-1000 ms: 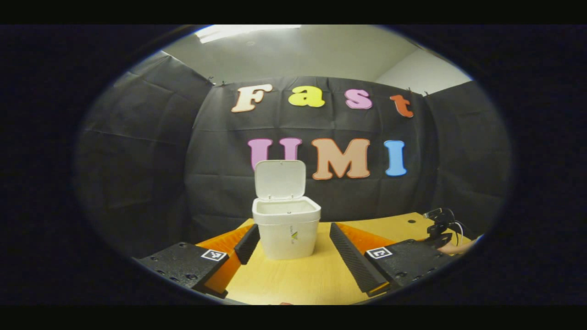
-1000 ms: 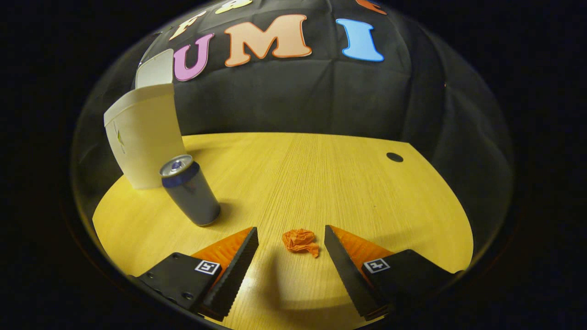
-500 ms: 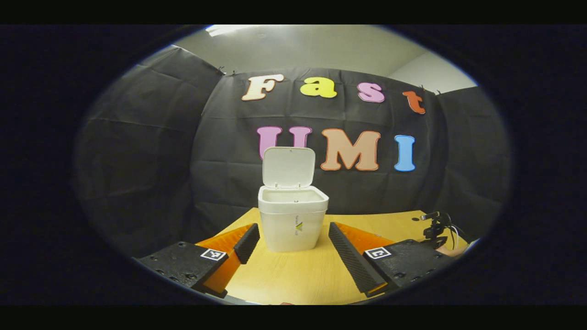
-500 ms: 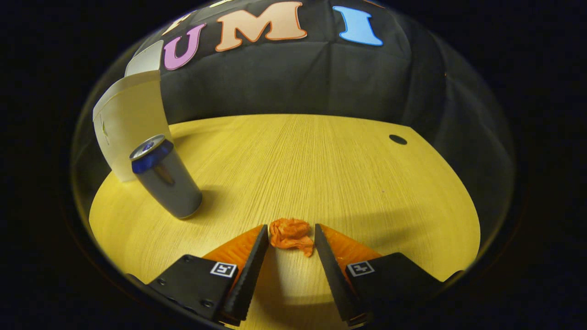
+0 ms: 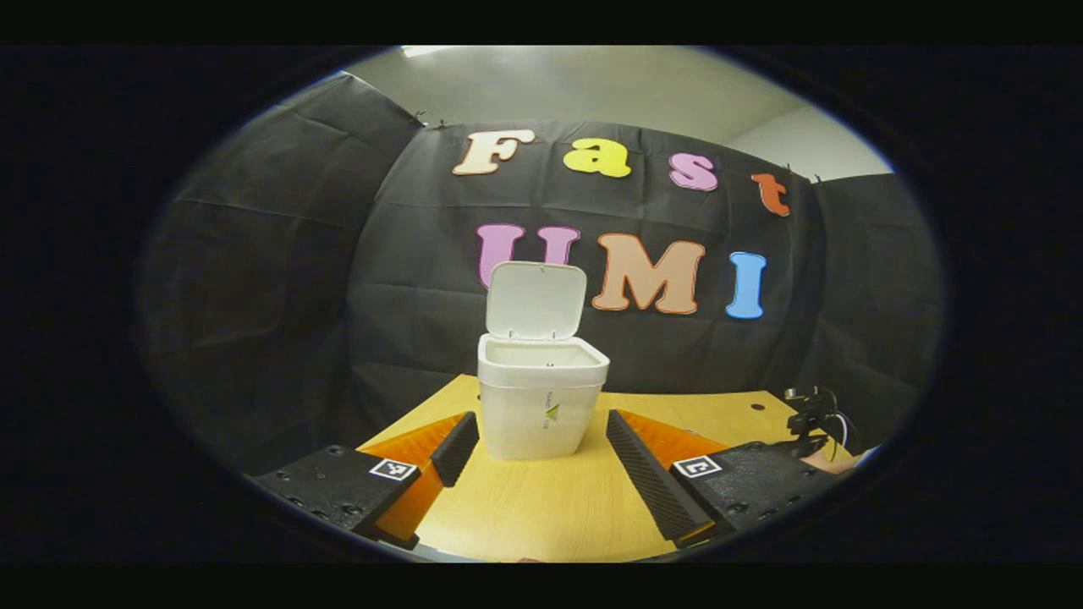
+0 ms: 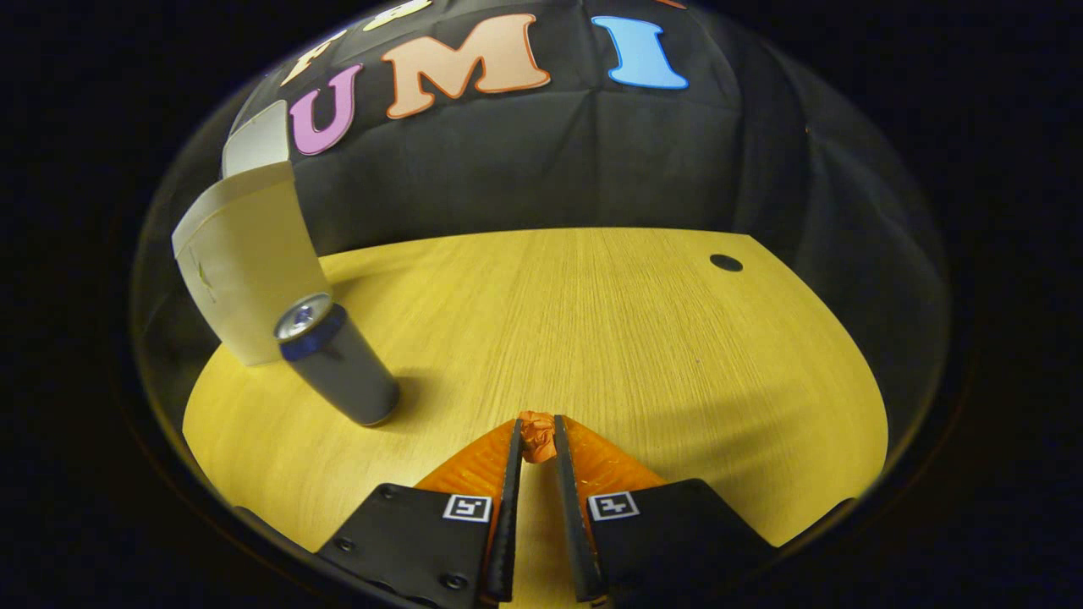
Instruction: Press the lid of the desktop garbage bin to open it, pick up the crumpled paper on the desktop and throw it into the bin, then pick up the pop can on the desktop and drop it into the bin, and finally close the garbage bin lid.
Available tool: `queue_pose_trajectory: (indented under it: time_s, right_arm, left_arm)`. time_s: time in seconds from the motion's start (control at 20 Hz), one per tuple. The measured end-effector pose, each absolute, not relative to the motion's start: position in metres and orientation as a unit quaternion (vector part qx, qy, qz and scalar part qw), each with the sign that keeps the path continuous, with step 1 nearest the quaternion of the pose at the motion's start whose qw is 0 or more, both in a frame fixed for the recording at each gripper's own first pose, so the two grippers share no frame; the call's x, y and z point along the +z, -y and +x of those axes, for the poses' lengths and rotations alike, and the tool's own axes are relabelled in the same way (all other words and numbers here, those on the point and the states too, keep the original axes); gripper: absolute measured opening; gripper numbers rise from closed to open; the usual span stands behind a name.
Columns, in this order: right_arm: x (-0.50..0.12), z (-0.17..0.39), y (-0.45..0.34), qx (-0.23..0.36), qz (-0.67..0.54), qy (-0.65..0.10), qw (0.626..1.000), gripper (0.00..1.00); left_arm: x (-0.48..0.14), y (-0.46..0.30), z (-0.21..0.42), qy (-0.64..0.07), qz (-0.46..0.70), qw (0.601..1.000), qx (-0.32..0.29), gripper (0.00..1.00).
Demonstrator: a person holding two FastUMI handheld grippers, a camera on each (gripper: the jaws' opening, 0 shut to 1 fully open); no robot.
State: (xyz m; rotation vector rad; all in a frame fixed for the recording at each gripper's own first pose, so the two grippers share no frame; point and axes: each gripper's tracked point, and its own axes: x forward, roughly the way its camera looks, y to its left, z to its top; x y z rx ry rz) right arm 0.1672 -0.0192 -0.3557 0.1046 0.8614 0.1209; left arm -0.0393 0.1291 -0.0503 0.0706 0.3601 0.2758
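A black cloth wall [image 5: 254, 279] closed off the back and sides of the booth, with a pale ceiling [image 5: 575, 85] visible above it in the left gripper view. In front of the cloth stood a light wooden desktop [image 6: 609, 338] with a small dark round hole [image 6: 726, 263] near its far right corner. The white garbage bin [image 5: 541, 397] sat upright toward the back of the desktop, its lid [image 5: 536, 300] tipped up on the rear hinge so the mouth was open; in the right gripper view the bin [image 6: 245, 271] stood at the far left. Just in front of the bin there, and a little to its right, stood the pop can [image 6: 338, 362], upright on the desktop, with a silver top, a blue band below it and a grey body. The left gripper [image 5: 541, 444] was held low and level, facing the bin, its jaws spread wide with nothing between them, and the bin stood beyond the fingertips, framed between them. At the right edge of the left gripper view, a person's hand [image 5: 833, 461] and some dark hardware with cables [image 5: 812, 414] showed. The right gripper [image 6: 536, 440] pointed down toward the near part of the desktop, its jaws drawn almost together. Pinched between the two fingertips was the crumpled paper [image 6: 537, 433], a small orange wad pressed on from both sides, low over the wood; whether it touched the surface could not be told.
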Motion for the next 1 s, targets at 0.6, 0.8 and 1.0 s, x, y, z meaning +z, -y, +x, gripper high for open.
queue_pose_trajectory:
  time_s: [0.6, 0.8, 1.0]
  right_arm:
    - [-0.094, 0.221, -0.232, 0.27, 0.053, -0.232, 0.933, 0.28]
    - [-0.071, 0.276, -0.324, 0.305, 0.046, -0.211, 0.928, 0.27]
    - [-0.086, 0.309, -0.373, 0.295, 0.017, -0.241, 0.925, 0.27]
  left_arm:
    - [-0.033, -0.205, -0.065, -0.159, -0.017, 0.973, 0.165, 0.92]
    - [-0.028, -0.234, -0.099, -0.164, -0.008, 0.963, 0.213, 0.94]
    - [-0.025, -0.254, -0.132, -0.18, 0.029, 0.95, 0.254, 0.93]
